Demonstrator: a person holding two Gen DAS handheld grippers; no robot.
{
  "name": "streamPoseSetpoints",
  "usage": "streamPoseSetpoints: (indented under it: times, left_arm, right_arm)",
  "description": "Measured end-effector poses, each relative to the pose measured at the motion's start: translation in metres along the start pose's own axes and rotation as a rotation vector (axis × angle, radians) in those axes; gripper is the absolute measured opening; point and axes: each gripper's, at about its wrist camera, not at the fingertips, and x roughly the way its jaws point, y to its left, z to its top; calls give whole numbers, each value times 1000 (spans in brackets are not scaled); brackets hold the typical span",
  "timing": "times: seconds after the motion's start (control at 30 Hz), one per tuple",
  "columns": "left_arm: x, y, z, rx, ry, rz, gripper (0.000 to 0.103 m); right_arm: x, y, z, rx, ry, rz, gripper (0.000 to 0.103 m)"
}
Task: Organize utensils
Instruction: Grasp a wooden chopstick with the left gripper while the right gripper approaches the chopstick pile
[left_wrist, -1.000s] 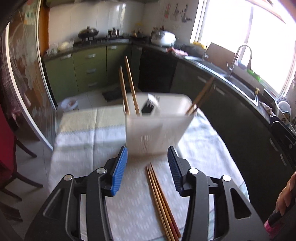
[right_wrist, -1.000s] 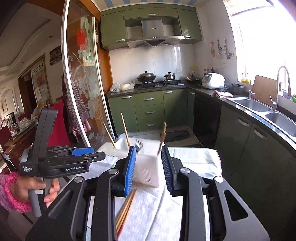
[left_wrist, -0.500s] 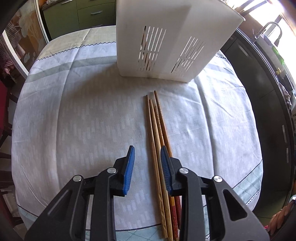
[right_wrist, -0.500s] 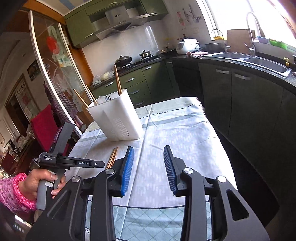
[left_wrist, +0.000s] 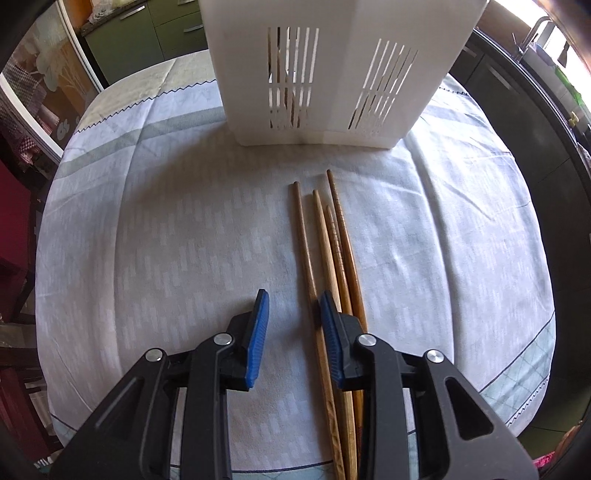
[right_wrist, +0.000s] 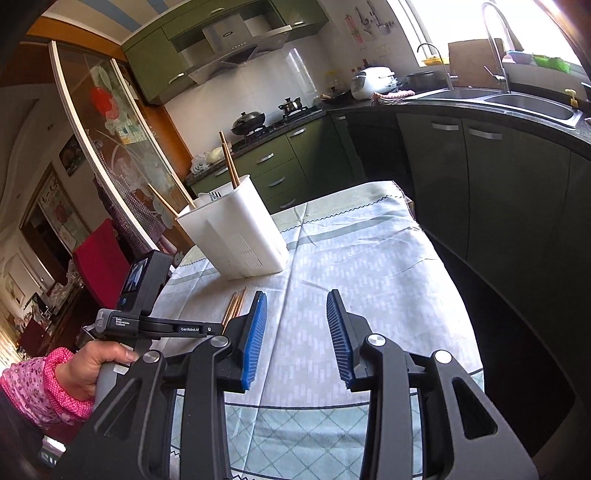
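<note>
Right wrist: holder (right_wrist: 240, 236) (chopsticks (right_wrist: 228, 162) inside)

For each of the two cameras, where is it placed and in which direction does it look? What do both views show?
Left wrist: sits on the left gripper, looks steeply down at four chopsticks on the tablecloth; open blue-padded fingers show.
Right wrist: sits on the right gripper, looks level across the table into the kitchen; open fingers, the left hand and pink sleeve show.
Shared: the white utensil holder, the chopsticks, the tablecloth.
</note>
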Motion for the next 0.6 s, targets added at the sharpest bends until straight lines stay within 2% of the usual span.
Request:
streamPoseSetpoints:
  times: [0.07,0.13,0.27,0.37,0.53,0.6]
  left_arm:
    - [2,-5,1,13,-3,14,20]
    - [2,-1,-1,4,0,8,9]
    - [1,19,-7,-14,1,-8,6]
    - [1,31,-11,-14,1,-10,6]
    - [-1,46,-16,-30,-2,-33,6]
    - [-7,57,-19,-51,-28,-54,6]
  right_arm:
    - [3,0,-2,-1,9,3,34]
    - [7,3,-4,-5,23,5,34]
    - [23,9,-7,-8,63,19,34]
    - [40,23,-10,-35,109,30,40]
    - [83,65,-7,-150,202,20,40]
    - [107,79,-5,-185,251,10,40]
